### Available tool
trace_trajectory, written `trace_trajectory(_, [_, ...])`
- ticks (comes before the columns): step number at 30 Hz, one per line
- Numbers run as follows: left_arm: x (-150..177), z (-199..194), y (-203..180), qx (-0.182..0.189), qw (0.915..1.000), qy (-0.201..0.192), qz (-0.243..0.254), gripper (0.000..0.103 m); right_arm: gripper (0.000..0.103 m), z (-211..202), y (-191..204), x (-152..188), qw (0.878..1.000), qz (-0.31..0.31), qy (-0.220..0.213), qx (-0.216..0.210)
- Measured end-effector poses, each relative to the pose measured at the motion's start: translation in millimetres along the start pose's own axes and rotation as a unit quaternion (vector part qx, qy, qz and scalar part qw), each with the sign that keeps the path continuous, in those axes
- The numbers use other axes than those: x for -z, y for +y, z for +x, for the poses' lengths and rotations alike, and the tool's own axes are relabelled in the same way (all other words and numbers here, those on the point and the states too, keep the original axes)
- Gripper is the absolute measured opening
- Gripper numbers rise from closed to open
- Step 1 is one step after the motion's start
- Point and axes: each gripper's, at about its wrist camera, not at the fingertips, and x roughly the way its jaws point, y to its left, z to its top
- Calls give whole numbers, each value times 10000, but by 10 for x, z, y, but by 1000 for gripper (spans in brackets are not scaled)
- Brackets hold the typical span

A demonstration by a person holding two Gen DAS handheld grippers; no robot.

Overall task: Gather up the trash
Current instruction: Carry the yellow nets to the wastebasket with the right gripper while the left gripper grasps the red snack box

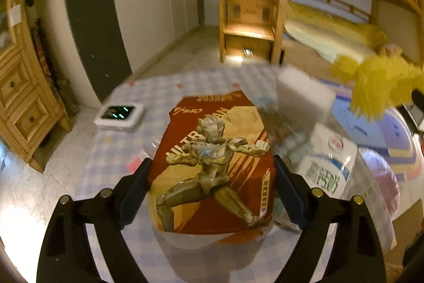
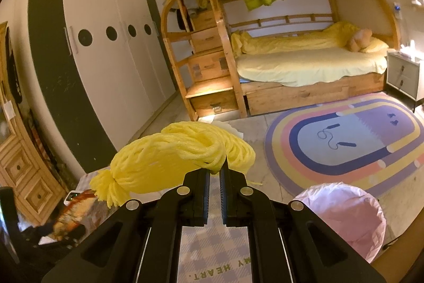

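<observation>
A red and tan carton printed with a silver hero figure [image 1: 212, 171] lies on the blue-check tablecloth [image 1: 111, 150]. My left gripper [image 1: 213, 166] straddles it, and both pads touch the carton's sides. To its right sit a white foam block [image 1: 304, 94], a crumpled clear wrapper [image 1: 270, 121] and a white milk carton [image 1: 326, 163]. My right gripper [image 2: 214, 169] is shut on a yellow foam net [image 2: 180, 155], held above the table's edge. That net [image 1: 376, 81] also shows at the right of the left wrist view.
A pink-lined bin [image 2: 341, 216] stands on the floor, right of the table. A white device with green lights [image 1: 119, 114] and a red card [image 1: 136, 162] lie on the cloth. Beyond are a striped rug [image 2: 344, 139], a bunk bed [image 2: 291, 65] and a wardrobe [image 2: 106, 44].
</observation>
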Motion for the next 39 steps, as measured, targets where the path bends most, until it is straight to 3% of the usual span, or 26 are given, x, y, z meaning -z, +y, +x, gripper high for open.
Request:
trace_trajectory(4, [-53, -219, 128, -41, 9983, -504, -298, 85, 7, -41, -37, -19, 9999, 36, -139, 78])
trace_trajectory(8, [-117, -454, 72, 156, 9937, -1048, -362, 85, 7, -105, -142, -51, 9994, 145, -221, 221])
trace_trajectory(13, [-166, -637, -471, 748, 9864, -1455, 151, 85, 7, -230, -358, -74, 9984, 165, -194, 505])
trace_trajectory(18, [-134, -545, -1176, 1284, 9813, -1267, 677, 85, 7, -387, -739, 0, 9959, 155, 53, 887])
trace_trajectory(27, [108, -336, -2431, 2289, 9589, -794, 1474, 85, 7, -567, -1540, 304, 9836, 343, 634, 1654])
trace_trajectory(34, [255, -43, -2847, 2664, 9499, -266, 1612, 85, 8, -381, -2023, 548, 9703, 542, 1172, 2046])
trace_trajectory(39, [293, 126, -3078, 2809, 9441, -41, 1727, 85, 12, -179, -2226, 706, 9645, 658, 1513, 2061])
